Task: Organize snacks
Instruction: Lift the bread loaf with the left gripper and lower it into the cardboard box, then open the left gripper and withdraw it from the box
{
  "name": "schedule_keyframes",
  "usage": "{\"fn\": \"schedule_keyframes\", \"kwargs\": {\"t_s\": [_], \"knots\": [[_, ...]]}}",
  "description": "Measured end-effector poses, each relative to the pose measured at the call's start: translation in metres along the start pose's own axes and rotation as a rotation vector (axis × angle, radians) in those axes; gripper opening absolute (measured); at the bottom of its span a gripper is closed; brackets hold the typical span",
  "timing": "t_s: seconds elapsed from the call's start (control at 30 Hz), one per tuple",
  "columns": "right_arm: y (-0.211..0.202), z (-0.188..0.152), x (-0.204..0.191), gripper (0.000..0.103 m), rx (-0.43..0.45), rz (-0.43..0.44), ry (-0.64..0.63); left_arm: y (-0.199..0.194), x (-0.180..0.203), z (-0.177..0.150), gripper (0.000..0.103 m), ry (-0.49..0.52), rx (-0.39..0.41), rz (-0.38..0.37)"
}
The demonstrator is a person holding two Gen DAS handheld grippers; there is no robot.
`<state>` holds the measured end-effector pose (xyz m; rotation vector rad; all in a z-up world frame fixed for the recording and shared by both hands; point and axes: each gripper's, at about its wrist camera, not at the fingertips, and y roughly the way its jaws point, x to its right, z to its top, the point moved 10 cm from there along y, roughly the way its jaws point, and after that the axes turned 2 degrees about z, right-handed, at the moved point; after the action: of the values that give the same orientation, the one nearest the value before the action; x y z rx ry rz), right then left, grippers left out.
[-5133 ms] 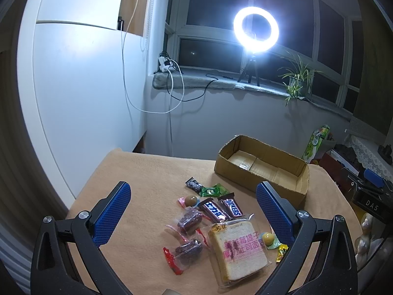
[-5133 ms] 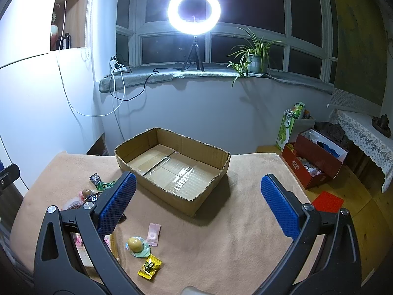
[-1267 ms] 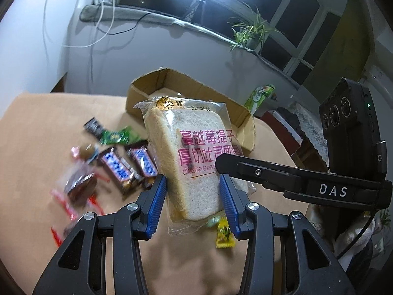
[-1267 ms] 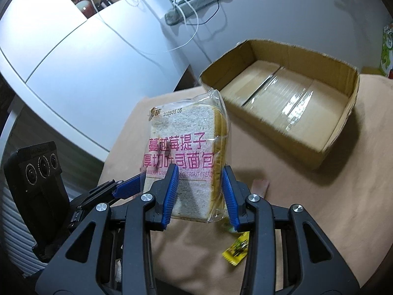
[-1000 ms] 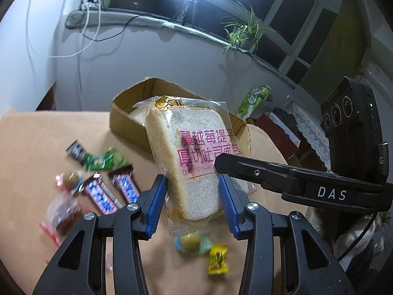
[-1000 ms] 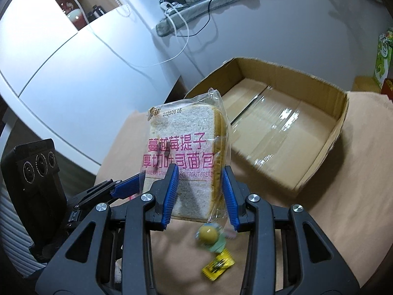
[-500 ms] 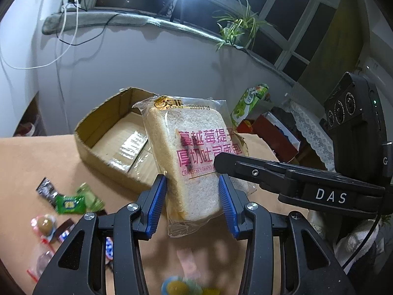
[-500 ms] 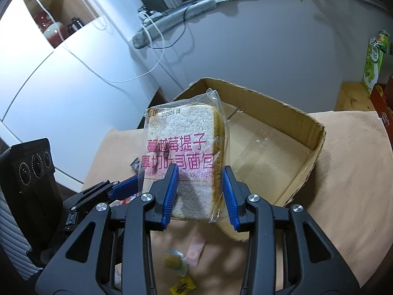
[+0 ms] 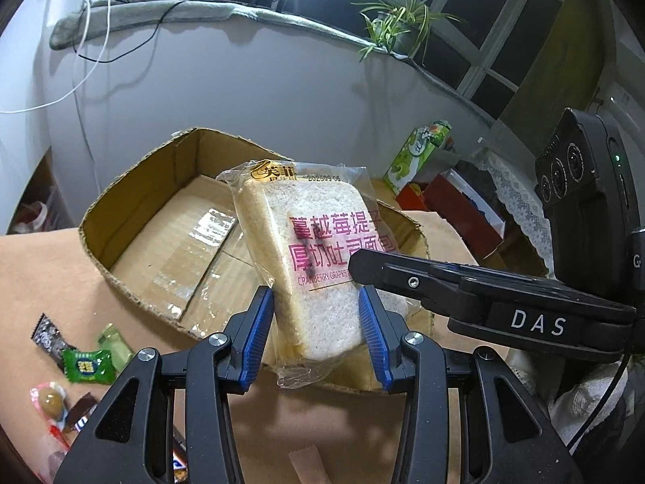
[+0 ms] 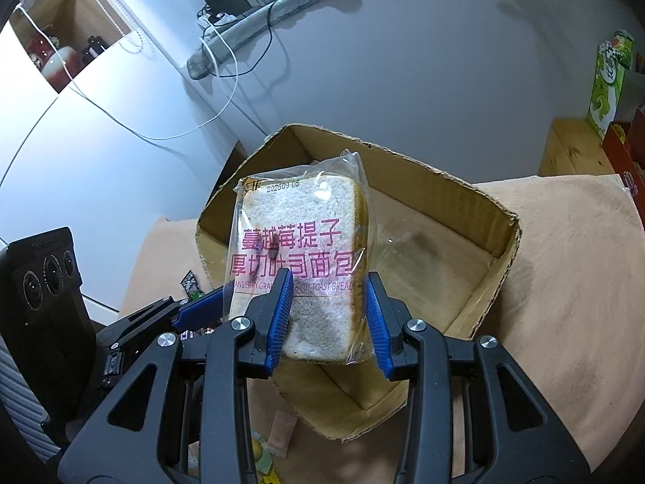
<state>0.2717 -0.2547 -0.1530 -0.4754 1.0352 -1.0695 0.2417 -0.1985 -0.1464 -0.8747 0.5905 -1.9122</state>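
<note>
1. Your bread pack (image 9: 318, 258) hangs over the cardboard box (image 9: 137, 205), upright, clamped low by both grippers.
2. Left gripper (image 9: 318, 334) and right gripper (image 10: 327, 316): fingers closed on the bread pack's lower part.
3. Only the left view shows the loose candies (image 9: 86, 365) at 8 o'clock on the tan cloth (image 9: 36, 278).
4. Only the right view shows the pink sachet (image 10: 281, 432) at 6 o'clock, outside the box.
5. The potted plant (image 9: 397, 24) sits at 1 o'clock on the sill.
</note>
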Motion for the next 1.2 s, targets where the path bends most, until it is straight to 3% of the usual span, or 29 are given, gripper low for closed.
{"fn": "schedule_keyframes", "kwargs": {"t_s": [0.23, 0.63, 1.2], "knots": [[0.005, 0.000, 0.009, 0.039, -0.005, -0.063, -0.001, 0.008, 0.002, -0.003, 0.042, 0.024, -0.020, 0.021], [-0.006, -0.001, 0.004, 0.039, 0.015, -0.084, -0.028, 0.000, 0.003, -0.003, 0.043, 0.043, -0.007, 0.040], [-0.045, -0.024, -0.045, 0.039, 0.052, -0.070, -0.114, -0.065, -0.011, -0.007, 0.043, 0.011, 0.082, 0.062]]}}
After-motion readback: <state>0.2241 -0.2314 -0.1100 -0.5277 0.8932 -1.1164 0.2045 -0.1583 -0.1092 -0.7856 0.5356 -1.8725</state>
